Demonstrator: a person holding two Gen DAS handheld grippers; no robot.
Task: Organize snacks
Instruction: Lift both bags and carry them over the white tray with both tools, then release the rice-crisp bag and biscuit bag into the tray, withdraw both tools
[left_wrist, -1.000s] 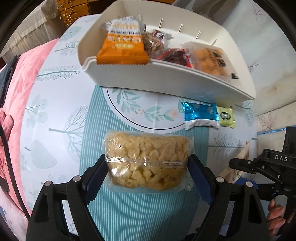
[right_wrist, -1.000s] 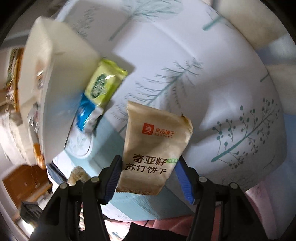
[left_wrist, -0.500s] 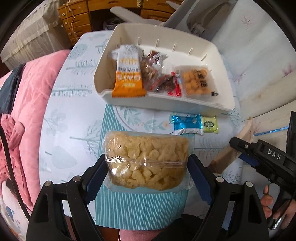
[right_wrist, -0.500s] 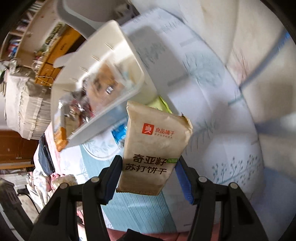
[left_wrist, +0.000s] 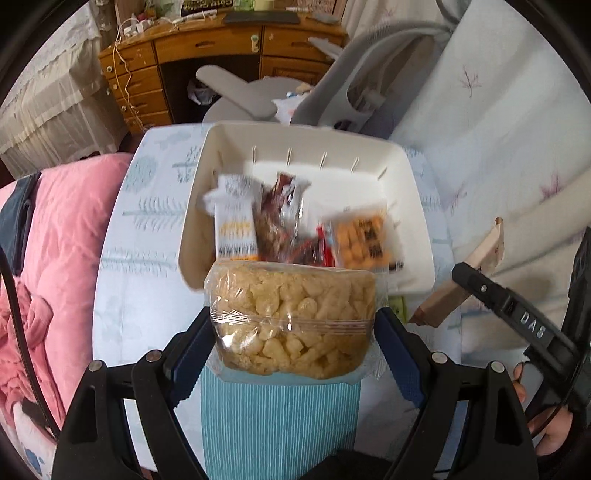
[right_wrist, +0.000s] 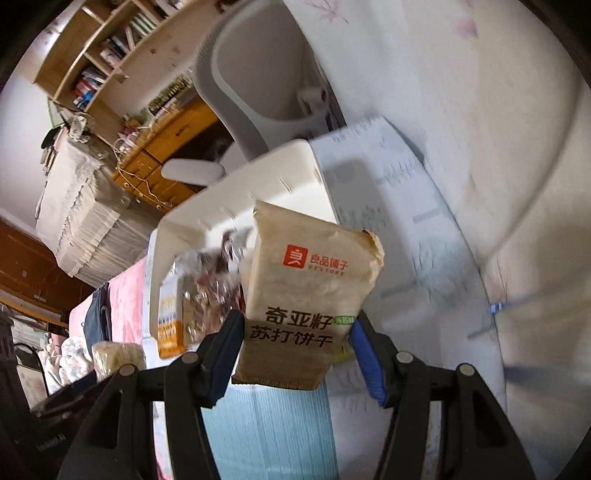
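My left gripper (left_wrist: 293, 332) is shut on a clear bag of puffed snacks (left_wrist: 291, 317), held above the table just in front of the white bin (left_wrist: 413, 221). The bin holds an orange-and-white packet (left_wrist: 236, 229), brown and red wrappers (left_wrist: 284, 221) and a bag of orange puffs (left_wrist: 364, 236). My right gripper (right_wrist: 297, 343) is shut on a tan cracker packet (right_wrist: 310, 295), raised above the table near the bin (right_wrist: 258, 192). The right gripper and its packet (left_wrist: 465, 277) show at the right of the left wrist view.
The bin stands on a round table with a leaf-print cloth (left_wrist: 147, 229) and a teal striped mat (left_wrist: 277, 421). A pink quilt (left_wrist: 55, 240) lies to the left. A grey chair (left_wrist: 332, 96) and a wooden desk (left_wrist: 207, 59) stand behind. A green packet (left_wrist: 399, 306) peeks out beside the bin.
Both grippers have risen with their packets and tipped up. The bin's inside shows from higher, and the room behind has come into view.
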